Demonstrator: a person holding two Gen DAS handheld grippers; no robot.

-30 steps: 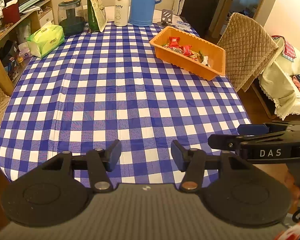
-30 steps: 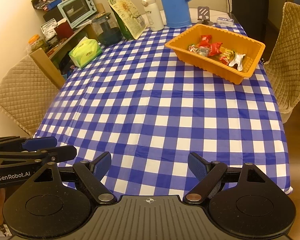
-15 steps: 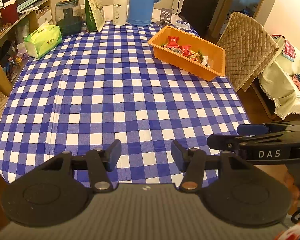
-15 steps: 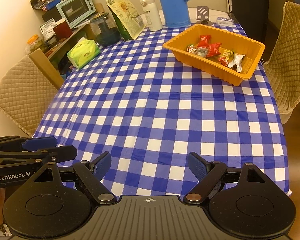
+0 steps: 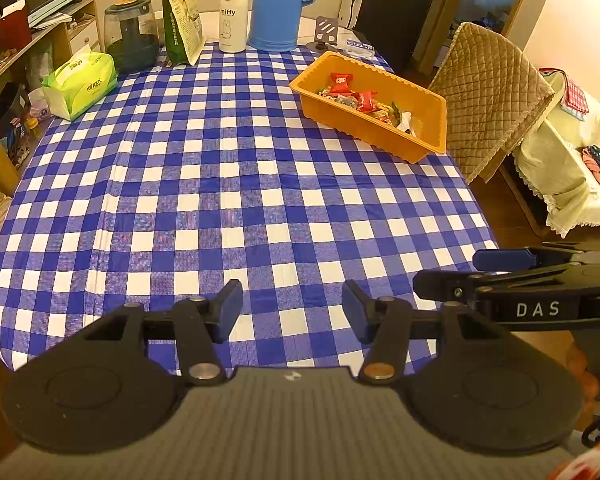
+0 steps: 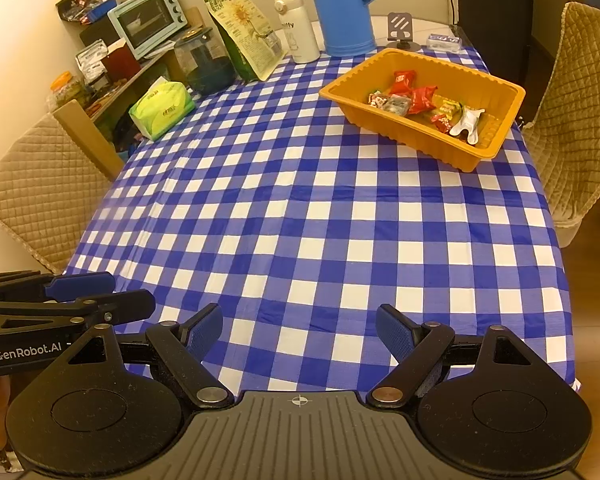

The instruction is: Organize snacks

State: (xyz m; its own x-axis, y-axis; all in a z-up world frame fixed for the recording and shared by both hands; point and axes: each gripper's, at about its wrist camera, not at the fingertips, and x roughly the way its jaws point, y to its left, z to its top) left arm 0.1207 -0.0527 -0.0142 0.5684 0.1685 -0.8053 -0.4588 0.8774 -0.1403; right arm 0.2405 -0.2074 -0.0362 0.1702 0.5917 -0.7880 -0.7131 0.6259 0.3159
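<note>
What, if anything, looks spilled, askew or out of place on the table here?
Nothing stands out. The snacks all lie inside the orange tray, none loose on the checked tablecloth. The tray sits at an angle to the table edge but flat. The bottles, bag and tissue pack stand undisturbed at the far end.

"miffy" is printed on the white bottle (image 5: 233, 16) standing at the far edge of the table (image 5: 236, 200). "DAS" is read in white letters on the right gripper (image 5: 500, 272), seen from the left wrist view. "GenRobot.AI" is read on the left gripper (image 6: 100, 296), seen from the right wrist view. Print on the other packages cannot be made out.
</note>
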